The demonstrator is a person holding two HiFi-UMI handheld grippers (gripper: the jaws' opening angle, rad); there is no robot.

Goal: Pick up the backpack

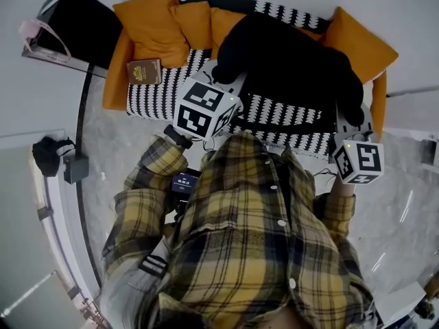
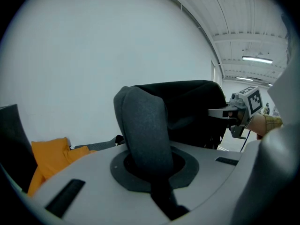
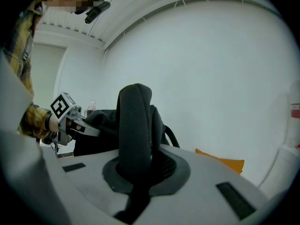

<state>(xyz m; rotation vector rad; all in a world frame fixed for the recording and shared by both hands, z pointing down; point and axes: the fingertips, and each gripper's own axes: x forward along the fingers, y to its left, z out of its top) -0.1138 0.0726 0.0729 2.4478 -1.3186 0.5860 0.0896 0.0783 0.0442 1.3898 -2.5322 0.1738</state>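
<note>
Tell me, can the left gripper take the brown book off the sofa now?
Probably not: the left gripper is clamped on the backpack strap, so its jaws are full. The brown book lies uncovered on the sofa.

No words or numbers can be read for certain. In the head view, the left cube [image 1: 206, 108], near 12 o'clock, shows you black-and-white square code patterns on its faces; the right cube [image 1: 359, 160], at 3 o'clock, shows the same kind. A brown book [image 1: 144, 71] lies on the sofa [image 1: 154, 98] between 10 and 11 o'clock, its gold cover print too small to read. A small dark screen [image 1: 184, 181] at your chest, toward 8 o'clock, carries a line of pale digits, too small to make out.
</note>
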